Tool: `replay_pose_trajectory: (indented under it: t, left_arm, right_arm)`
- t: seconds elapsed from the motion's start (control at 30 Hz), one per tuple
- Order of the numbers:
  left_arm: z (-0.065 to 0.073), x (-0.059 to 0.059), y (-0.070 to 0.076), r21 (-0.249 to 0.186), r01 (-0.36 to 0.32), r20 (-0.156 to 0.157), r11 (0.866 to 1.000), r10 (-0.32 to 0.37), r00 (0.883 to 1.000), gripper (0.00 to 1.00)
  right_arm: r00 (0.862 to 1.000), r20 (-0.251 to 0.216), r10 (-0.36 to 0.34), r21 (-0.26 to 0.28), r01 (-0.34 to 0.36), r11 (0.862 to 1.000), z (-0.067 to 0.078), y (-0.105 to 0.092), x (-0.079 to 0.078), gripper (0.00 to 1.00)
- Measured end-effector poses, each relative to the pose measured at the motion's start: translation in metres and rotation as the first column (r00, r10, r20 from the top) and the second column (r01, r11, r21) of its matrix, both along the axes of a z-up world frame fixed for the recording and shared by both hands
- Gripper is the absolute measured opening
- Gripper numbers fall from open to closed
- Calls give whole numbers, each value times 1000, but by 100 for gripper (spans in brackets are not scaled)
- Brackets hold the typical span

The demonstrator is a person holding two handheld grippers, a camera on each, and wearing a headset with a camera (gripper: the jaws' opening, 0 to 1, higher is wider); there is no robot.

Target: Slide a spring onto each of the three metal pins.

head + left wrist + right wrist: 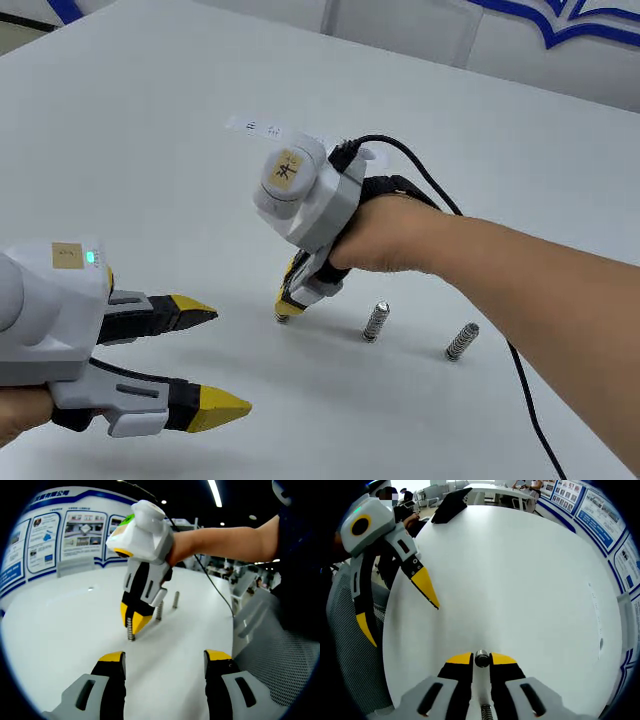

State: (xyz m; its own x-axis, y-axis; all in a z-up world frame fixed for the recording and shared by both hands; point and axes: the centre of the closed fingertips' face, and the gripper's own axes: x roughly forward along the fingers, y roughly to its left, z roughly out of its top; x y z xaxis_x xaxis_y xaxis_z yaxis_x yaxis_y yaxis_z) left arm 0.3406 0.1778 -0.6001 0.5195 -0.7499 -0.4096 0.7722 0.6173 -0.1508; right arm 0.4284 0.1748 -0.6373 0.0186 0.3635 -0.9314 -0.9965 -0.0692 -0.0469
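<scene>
Spring-clad pin (pixel 481 658), upright on table (pixel 140 150), is clamped in right gripper (pixel 286 310) jaws. Second spring (pixel 375 321) and third spring (pixel 461 341) are seen beside that pin. Left gripper (pixel 232 361) jaws are held wide.

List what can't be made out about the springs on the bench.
Head view: the right gripper covers most of the near spring, so how far down it sits is hidden.
Right gripper view: that spring runs off the bottom edge between the jaws.
Left gripper view: the middle spring is partly behind the right gripper; the far spring is too small to show coils.
</scene>
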Motion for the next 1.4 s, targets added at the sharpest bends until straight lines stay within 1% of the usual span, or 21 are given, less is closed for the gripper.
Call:
replay_pose_trajectory:
  t: [0.2,0.4,0.57,0.7,0.73,0.83,0.93,1.07,1.17,1.23,1.4]
  left_arm:
    - [1,1,-2,1,4,2,1000,-4,1000,65]
    - [2,4,-2,0,4,3,1000,-4,1000,65]
    - [3,6,-3,0,3,3,1000,-3,1000,66]
    - [4,7,-3,0,3,6,1000,-3,1000,67]
    - [4,7,-2,0,3,6,1000,-3,1000,67]
    - [6,7,-1,-5,-2,10,1000,2,1000,67]
    - [6,7,0,-5,-3,10,1000,3,1000,67]
    - [7,6,1,-5,-3,11,1000,3,1000,68]
    - [7,5,1,-1,2,10,1000,-2,1000,68]
    - [7,5,1,1,5,10,1000,-5,1000,68]
    - [8,5,-1,2,9,11,1000,-9,1000,69]
  right_arm:
    - [1000,13,-10,16,10,1000,5,-6,0,17]
    - [999,27,-34,56,32,998,16,-14,2,18]
    - [998,32,-63,108,59,992,28,-21,-5,18]
    - [997,40,-72,137,66,988,32,-27,-13,20]
    - [996,39,-77,143,71,987,32,-28,-13,20]
    - [995,38,-97,170,89,981,35,-35,-18,20]
    - [993,22,-119,198,112,974,36,-41,-25,20]
    - [990,22,-142,214,134,968,37,-52,-31,21]
    - [986,21,-164,237,154,959,40,-60,-36,21]
    - [984,12,-180,249,172,953,41,-64,-38,21]
    - [977,10,-214,265,203,943,42,-80,-42,21]
